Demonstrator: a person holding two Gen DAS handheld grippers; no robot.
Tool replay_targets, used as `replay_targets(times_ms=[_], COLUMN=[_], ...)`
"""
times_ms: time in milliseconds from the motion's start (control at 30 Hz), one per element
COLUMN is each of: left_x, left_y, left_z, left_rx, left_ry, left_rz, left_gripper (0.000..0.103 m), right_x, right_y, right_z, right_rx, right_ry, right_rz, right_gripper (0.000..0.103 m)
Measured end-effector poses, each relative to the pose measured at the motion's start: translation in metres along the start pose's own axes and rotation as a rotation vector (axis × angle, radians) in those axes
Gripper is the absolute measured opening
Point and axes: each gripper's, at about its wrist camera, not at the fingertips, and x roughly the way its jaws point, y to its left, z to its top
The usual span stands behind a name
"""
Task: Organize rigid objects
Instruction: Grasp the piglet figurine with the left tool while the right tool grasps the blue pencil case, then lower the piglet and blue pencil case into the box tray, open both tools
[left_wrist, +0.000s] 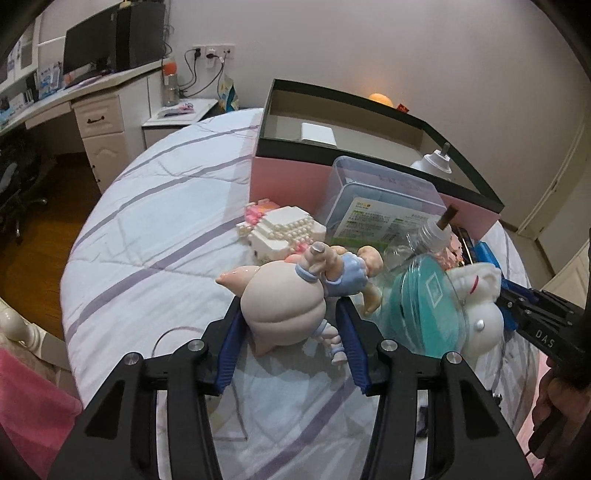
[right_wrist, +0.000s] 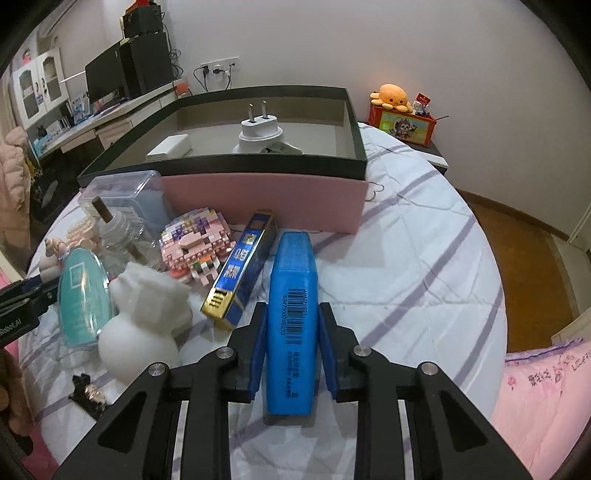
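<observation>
A pink box with a dark rim stands on the bed and holds a white plug adapter and a white block. My left gripper is shut on a beige doll figure lying on the bed. My right gripper is shut on a blue highlighter. In front of the box lie a clear plastic case, a white brick model, a pink brick model, a teal round case, a white figurine and a blue-gold box.
A glass bottle with a wick stands among the toys. A black clip lies at the bed's front left. A desk with a monitor is at the far left. A nightstand with an orange plush is beyond the bed.
</observation>
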Motion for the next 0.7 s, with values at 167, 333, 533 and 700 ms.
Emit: replay_targets(times_ms=[167, 333, 533, 700], left_x=[-0.02, -0.039, -0.062, -0.07], left_y=[0.004, 0.006, 0.002, -0.012], left_z=[-0.006, -0.002, 0.017, 0.055], left_rx=[-0.003, 0.005, 0.021, 0.059], left_ry=[-0.026, -0.065, -0.127, -0.188], left_rz=[0.01, 0.022, 0.008, -0.004], left_gripper=[0.05, 0.05, 0.05, 0.05], right_x=[-0.012, -0.028, -0.052, -0.066], right_y=[-0.001, 0.001, 0.006, 0.015], right_z=[-0.005, -0.003, 0.014, 0.044], right_rx=[0.021, 0.033, 0.022, -0.012], right_ry=[-0.009, -0.033, -0.089, -0.145], right_rz=[0.025, 0.055, 0.096, 0.123], right_gripper=[0.026, 0.026, 0.026, 0.026])
